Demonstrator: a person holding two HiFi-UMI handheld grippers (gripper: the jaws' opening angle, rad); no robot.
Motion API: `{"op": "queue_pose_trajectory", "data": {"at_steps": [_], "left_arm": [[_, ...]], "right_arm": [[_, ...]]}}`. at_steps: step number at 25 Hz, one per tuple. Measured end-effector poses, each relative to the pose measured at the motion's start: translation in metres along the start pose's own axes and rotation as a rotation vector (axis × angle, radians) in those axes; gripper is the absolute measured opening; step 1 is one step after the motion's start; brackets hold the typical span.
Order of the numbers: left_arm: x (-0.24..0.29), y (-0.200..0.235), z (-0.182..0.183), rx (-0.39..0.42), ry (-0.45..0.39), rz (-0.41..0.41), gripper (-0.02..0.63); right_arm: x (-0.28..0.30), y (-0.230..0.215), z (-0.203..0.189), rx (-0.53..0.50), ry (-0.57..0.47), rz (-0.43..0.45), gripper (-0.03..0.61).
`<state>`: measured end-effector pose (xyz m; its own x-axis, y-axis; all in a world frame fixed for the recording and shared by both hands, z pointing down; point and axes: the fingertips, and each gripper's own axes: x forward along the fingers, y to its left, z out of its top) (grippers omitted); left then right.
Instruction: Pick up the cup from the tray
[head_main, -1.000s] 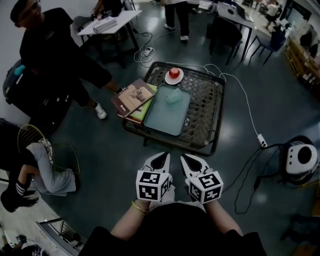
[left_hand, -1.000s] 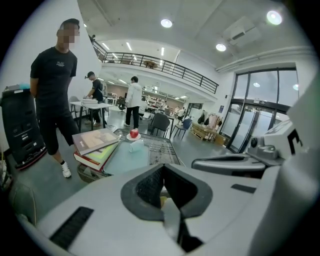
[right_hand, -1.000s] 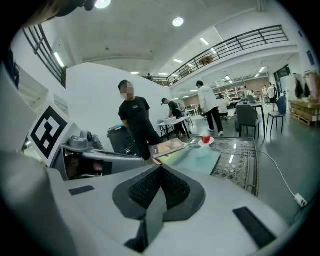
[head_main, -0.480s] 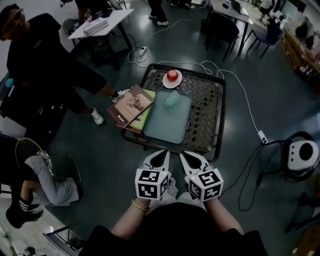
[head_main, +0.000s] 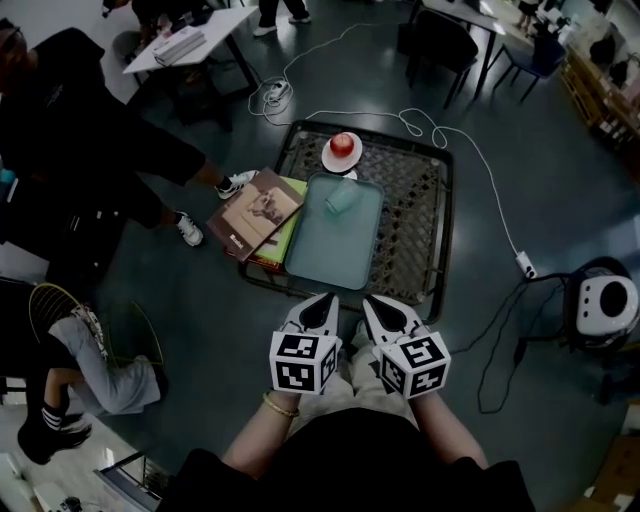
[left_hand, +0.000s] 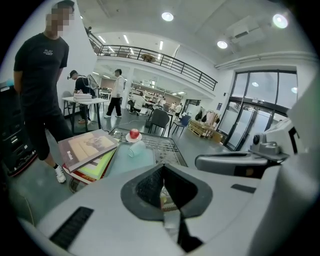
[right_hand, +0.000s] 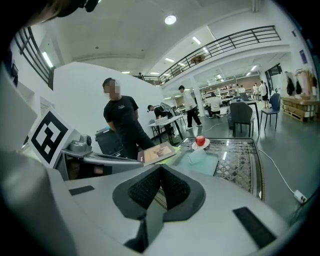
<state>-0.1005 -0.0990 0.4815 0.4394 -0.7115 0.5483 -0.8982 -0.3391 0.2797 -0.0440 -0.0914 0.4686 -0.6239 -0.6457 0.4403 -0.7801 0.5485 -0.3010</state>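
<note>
Left gripper (head_main: 326, 302): jaws pressed together, holding nothing.
Right gripper (head_main: 372, 303): jaws pressed together, holding nothing.
Cup (head_main: 340, 200): on the tray (head_main: 322, 258), frame centre.

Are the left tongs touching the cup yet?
Apart. The head view shows the left tongs at the table's near edge, with most of the tray lying between them and the cup at its far end.

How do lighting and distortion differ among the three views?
Head view: dim, darker at corners; the pale green cup on the pale green rectangular tray is distinct. Left gripper view: bright, fisheye-curved, ceiling lamps glaring. Right gripper view: likewise curved, black corners.
</note>
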Motion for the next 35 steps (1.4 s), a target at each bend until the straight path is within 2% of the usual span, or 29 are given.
{"op": "queue_pose_trajectory", "data": {"at_steps": [15,18,27,35], "left_arm": [[0.064,0.017,0.009,0.020,0.059,0.004,0.015],[0.081,0.022,0.010,0.028,0.081,0.007,0.087],[0.138,0.044,0.020,0.072,0.115,0.022,0.214],[0.200,0.063,0.020,0.216,0.217,0.018,0.294]], "right_arm": [[0.038,-0.055,0.019,0.028,0.026,-0.014,0.008],[0.044,-0.067,0.023,0.034,0.036,-0.013,0.008],[0.069,-0.097,0.023,0.052,0.080,0.000,0.008],[0.084,-0.116,0.011,0.086,0.122,0.008,0.008]]}}
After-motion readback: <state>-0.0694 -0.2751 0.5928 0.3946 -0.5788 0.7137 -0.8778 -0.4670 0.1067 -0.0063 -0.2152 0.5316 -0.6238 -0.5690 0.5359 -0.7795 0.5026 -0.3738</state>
